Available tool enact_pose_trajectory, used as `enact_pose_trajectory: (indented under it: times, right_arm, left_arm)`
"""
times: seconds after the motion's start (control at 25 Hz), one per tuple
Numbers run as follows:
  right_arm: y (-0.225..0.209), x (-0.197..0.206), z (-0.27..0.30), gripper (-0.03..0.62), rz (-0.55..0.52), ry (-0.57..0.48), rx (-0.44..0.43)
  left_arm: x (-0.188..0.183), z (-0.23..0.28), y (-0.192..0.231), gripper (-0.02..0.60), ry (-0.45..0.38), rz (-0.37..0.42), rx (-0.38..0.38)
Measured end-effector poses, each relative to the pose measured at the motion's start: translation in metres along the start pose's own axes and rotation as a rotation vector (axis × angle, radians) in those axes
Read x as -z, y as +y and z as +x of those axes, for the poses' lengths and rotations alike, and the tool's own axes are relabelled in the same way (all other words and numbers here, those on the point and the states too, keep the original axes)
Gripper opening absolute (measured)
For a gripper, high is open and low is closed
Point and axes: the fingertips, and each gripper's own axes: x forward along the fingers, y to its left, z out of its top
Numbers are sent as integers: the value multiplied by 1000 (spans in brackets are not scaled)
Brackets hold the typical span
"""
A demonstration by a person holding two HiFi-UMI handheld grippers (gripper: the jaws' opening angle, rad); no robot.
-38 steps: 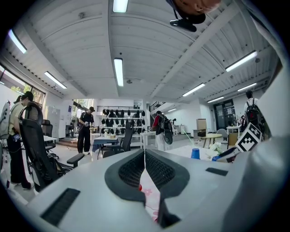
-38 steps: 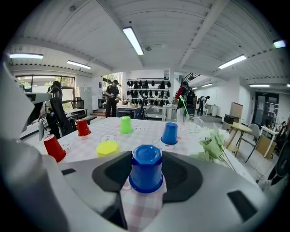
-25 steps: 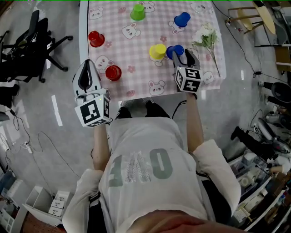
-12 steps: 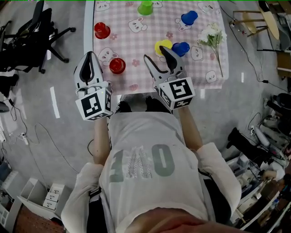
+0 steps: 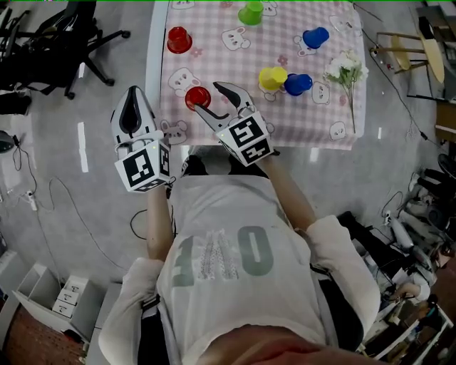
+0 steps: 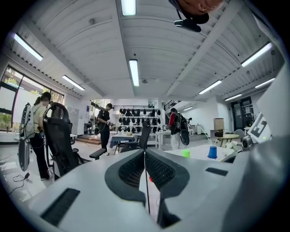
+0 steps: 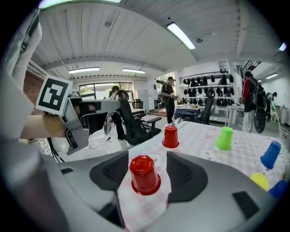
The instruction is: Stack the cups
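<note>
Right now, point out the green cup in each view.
Head view: green cup, top centre of the picture.
Left gripper view: green cup, small, right of centre.
Right gripper view: green cup, right of centre.
Shared landmark: far blue cup, right of it everywhere.

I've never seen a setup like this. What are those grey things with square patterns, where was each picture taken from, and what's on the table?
There is no robot: a person holds a two-jawed tool in each hand. The top-down picture comes from a camera on the person's head, the other two from cameras riding on the tools. On the table stand upturned cups: near red cup, far red cup, green cup, yellow cup, near blue cup, far blue cup, plus white flowers. The left gripper is shut and empty. The right gripper has its jaws apart around the near red cup, not gripping it.
</note>
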Motion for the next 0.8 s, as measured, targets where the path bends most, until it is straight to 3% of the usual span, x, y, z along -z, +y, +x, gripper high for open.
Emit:
enact_pose_trajectory:
  times: [0.32,0.44,0.6,0.68,0.8]
  right_arm:
    - [14,16,21,262,-51,92,-9]
    - [14,18,24,218,-61,103,-6]
    - [11,15,23,215,-61,91,-4]
    - [3,8,19,214,-50,62,29]
    - [-26,-3,9,213,-17,10,149]
  left_arm:
    - [7,-8,27,29,14,-27,-60]
    - [6,-7,30,29,12,-31,-67]
    - [6,-4,29,29,11,-31,-65]
    - [6,-2,26,29,11,-31,-60]
    - [6,2,22,29,10,-30,-51]
